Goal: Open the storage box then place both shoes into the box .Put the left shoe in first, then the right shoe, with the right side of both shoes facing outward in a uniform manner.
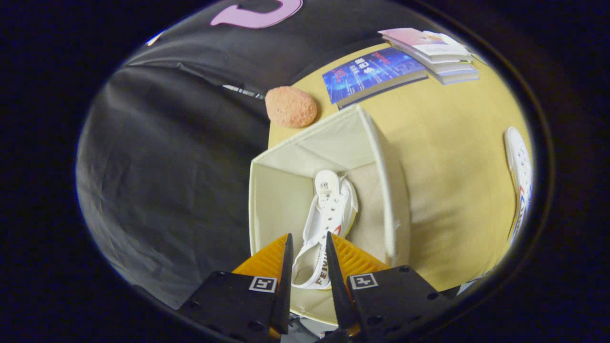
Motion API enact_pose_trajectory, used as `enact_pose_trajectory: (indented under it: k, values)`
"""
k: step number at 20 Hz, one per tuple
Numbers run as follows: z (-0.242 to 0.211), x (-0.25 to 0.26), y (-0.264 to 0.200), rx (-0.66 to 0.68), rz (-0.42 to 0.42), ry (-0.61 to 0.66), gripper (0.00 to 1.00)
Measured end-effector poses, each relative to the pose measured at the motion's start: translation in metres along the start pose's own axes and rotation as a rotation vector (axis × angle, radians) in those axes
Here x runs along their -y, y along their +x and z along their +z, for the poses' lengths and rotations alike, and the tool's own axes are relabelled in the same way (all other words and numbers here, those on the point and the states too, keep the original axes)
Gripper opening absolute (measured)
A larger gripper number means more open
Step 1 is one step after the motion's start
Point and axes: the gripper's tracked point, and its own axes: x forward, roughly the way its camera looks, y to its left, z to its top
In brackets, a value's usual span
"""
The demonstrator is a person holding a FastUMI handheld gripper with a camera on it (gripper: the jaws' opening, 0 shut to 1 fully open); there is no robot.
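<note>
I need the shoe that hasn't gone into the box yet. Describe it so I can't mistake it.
Start at the open cream storage box on the yellow table; one white shoe lies inside, its heel between the gripper fingers. The other shoe lies out on bare tabletop, right of the box, alone.

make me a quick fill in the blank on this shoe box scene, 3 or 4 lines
1. One white shoe lies inside the open ____.
2. The gripper holds that shoe's heel end between its ____.
3. The other shoe lies on the ____, apart from the box.
4. Beyond the box, beside the blue book, sits an orange ____.

Missing words: box; fingers; table; sponge
</note>
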Motion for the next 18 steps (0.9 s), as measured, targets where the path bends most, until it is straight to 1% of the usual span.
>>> enact_pose_trajectory:
  k: [4,7,9,13,18]
  values:
    - [0.046,0.023,-0.043,0.107,0.016,0.037,0.41]
    - [0.079,0.060,-0.073,0.178,-0.012,0.063,0.41]
    - [0.089,0.087,-0.097,0.216,-0.049,0.079,0.41]
    - [0.102,0.150,-0.129,0.260,-0.133,0.117,0.41]
    - [0.094,0.226,-0.147,0.247,-0.241,0.151,0.41]
